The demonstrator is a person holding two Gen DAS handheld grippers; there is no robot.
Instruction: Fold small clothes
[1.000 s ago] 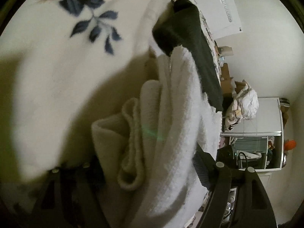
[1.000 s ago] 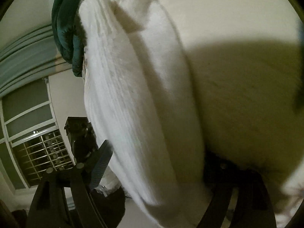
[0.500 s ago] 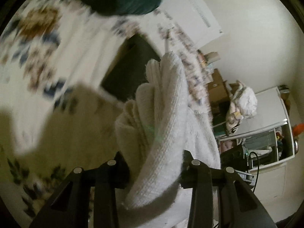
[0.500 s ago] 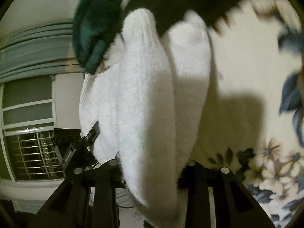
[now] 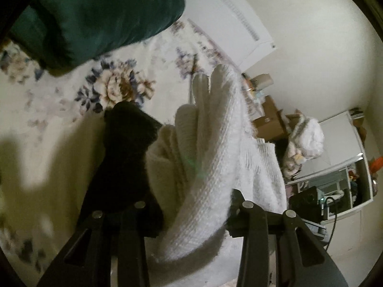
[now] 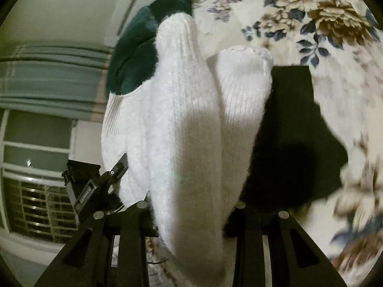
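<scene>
Left wrist view: the left gripper (image 5: 191,217) was clamped on one end of a white knitted garment (image 5: 210,148), which ran lengthwise away from the jaws and hung clear of the flowered bedspread (image 5: 59,124). One black garment (image 5: 124,157) lay on the bedspread just left of it, and one green garment (image 5: 95,16) lay near the far edge.

Right wrist view: the right gripper (image 6: 191,215) was clamped on the white garment's other end, its folds pointing straight ahead. Both hands seemed equally near.
</scene>
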